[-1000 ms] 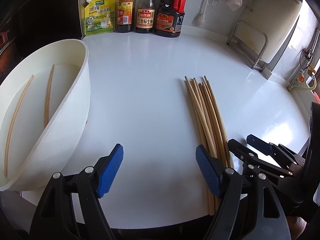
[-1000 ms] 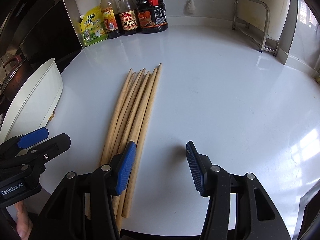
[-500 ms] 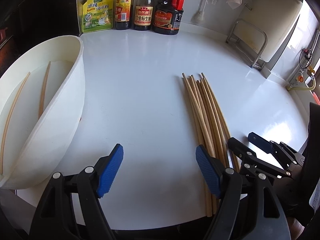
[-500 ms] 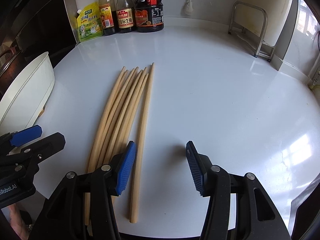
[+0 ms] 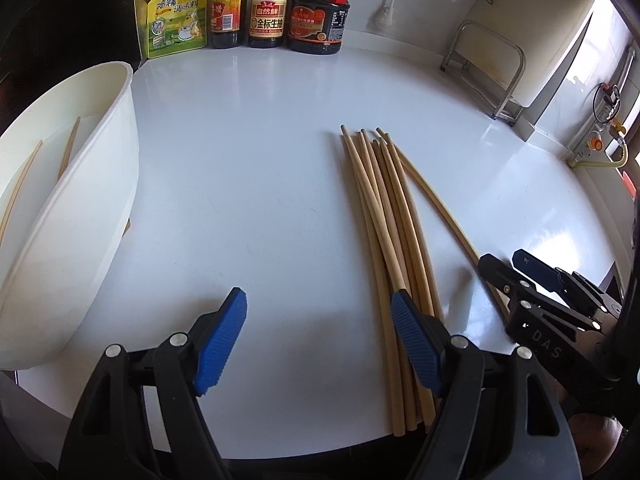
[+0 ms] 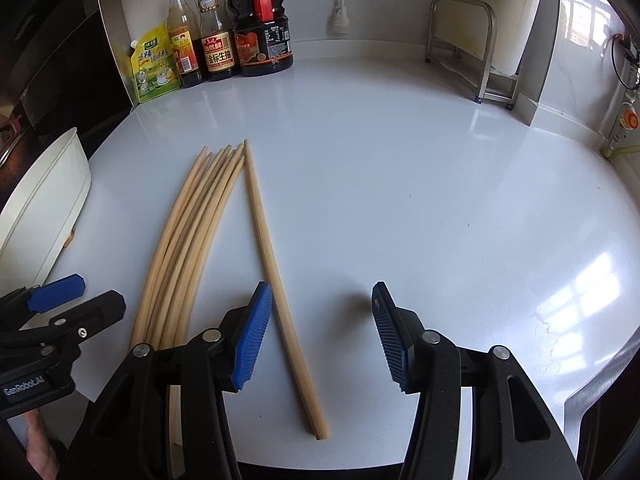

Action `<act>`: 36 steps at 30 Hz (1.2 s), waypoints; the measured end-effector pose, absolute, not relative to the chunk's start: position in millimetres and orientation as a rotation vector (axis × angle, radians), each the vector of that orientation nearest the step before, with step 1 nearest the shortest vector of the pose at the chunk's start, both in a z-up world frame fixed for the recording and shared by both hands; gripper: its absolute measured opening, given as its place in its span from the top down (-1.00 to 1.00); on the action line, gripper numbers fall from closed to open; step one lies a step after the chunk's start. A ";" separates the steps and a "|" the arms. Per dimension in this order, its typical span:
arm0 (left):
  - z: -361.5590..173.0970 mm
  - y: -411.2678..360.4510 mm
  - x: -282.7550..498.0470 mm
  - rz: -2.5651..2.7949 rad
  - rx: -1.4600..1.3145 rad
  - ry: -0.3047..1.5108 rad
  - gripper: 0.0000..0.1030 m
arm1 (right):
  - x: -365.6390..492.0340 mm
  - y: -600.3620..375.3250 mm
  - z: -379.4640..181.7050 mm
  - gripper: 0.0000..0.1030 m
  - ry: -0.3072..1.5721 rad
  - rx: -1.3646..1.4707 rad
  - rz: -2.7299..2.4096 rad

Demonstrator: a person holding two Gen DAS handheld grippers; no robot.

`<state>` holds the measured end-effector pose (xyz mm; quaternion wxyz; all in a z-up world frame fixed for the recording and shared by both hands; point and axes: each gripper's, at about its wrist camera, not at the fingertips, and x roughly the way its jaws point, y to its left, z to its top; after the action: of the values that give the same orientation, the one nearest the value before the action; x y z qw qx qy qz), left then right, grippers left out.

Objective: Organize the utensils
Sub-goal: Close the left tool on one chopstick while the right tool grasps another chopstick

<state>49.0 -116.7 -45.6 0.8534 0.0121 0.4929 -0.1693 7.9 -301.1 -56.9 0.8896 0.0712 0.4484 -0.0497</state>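
Note:
A bundle of several wooden chopsticks [image 5: 384, 220] lies on the white counter. One chopstick [image 6: 272, 268] lies apart, angled off to the right of the bundle [image 6: 184, 240]. My right gripper [image 6: 320, 312] is open and hangs low over it, so the lone stick runs between the fingers close to the left pad [image 6: 256, 332]. My left gripper [image 5: 318, 320] is open and empty, with the bundle passing under its right finger. A white tub [image 5: 80, 208] at the left holds two chopsticks [image 5: 68, 152].
Sauce bottles [image 5: 268, 12] and a yellow-green pouch [image 5: 172, 16] stand along the back wall. A metal rack [image 5: 488, 60] stands at the back right. The counter's front edge runs just below both grippers. The right gripper [image 5: 504, 259] shows at the lower right.
One chopstick has come away from the bundle, its near end swung to the right. The right gripper has shifted right with it. The left gripper stays almost still.

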 end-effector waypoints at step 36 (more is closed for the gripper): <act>-54.3 -122.9 72.0 -0.244 0.138 0.999 -0.13 | 25.3 -283.2 -58.8 0.02 0.930 0.071 -0.062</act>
<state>72.0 -122.9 -54.3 0.8683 0.0660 0.4776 -0.1166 25.3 -283.2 -58.8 0.8927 0.0340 0.4484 -0.0300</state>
